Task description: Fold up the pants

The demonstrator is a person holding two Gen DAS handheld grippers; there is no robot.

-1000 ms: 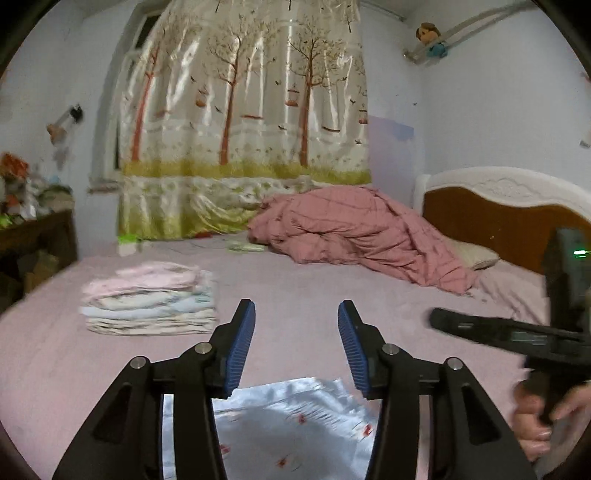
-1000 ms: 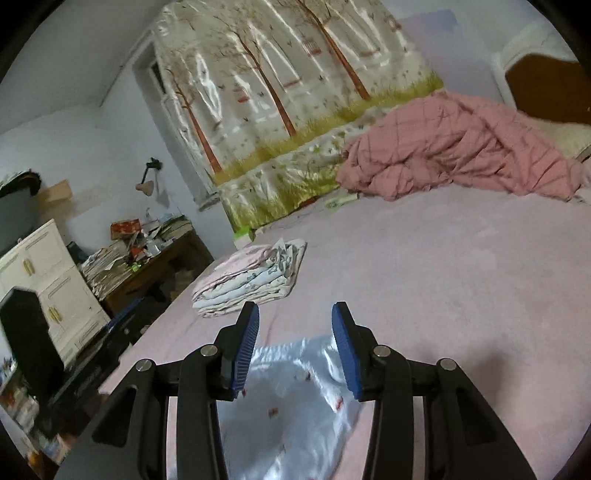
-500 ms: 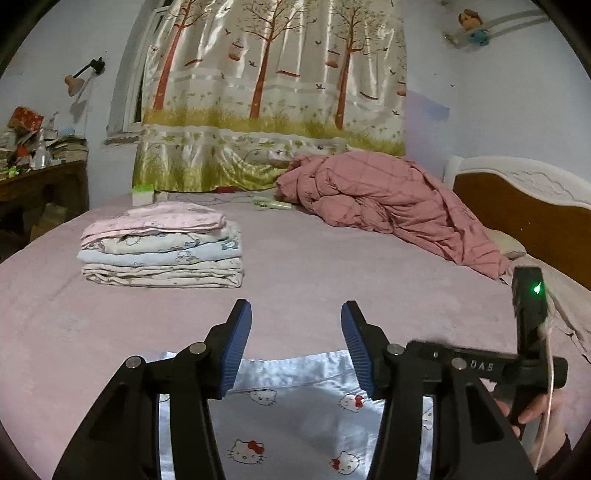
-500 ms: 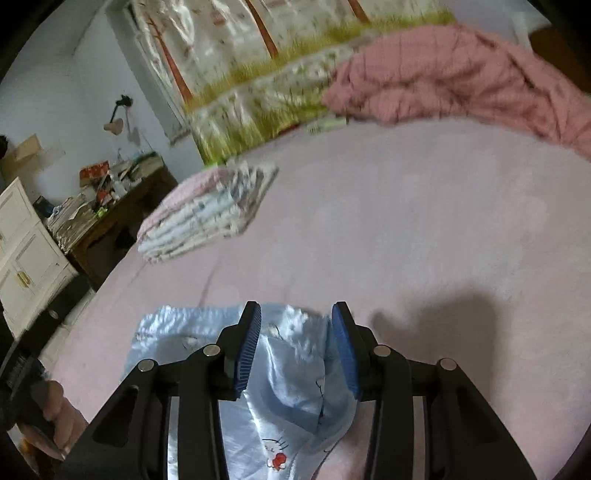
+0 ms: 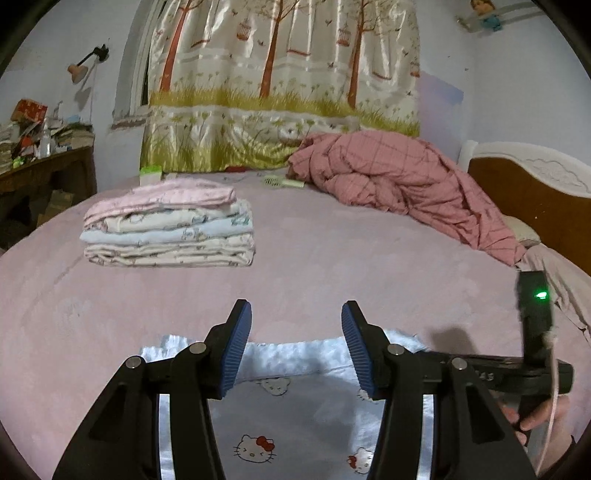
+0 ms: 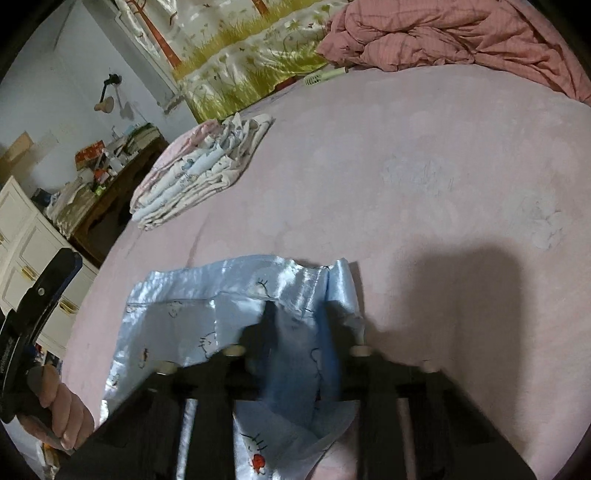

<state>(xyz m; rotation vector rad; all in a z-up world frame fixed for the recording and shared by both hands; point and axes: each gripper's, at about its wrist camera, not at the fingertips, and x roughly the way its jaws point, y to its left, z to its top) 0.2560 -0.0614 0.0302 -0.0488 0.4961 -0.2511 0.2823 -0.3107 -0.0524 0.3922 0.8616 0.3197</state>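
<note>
Two grippers lowered over shiny pale-blue cat-print satin pants [image 5: 295, 417] on pink bedsheet [image 5: 332, 266]: left gripper [image 5: 296, 347] spread; right gripper [image 6: 295, 332] blurred, state untellable. Waistband grasp needed next.

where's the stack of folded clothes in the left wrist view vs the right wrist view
Left wrist view: the stack of folded clothes sits left of centre, on the bed beyond the blue pants.
Right wrist view: the stack lies upper left, tilted, near the bed's edge.
Shared landmark: the pink quilt, heaped before the curtain.
</note>
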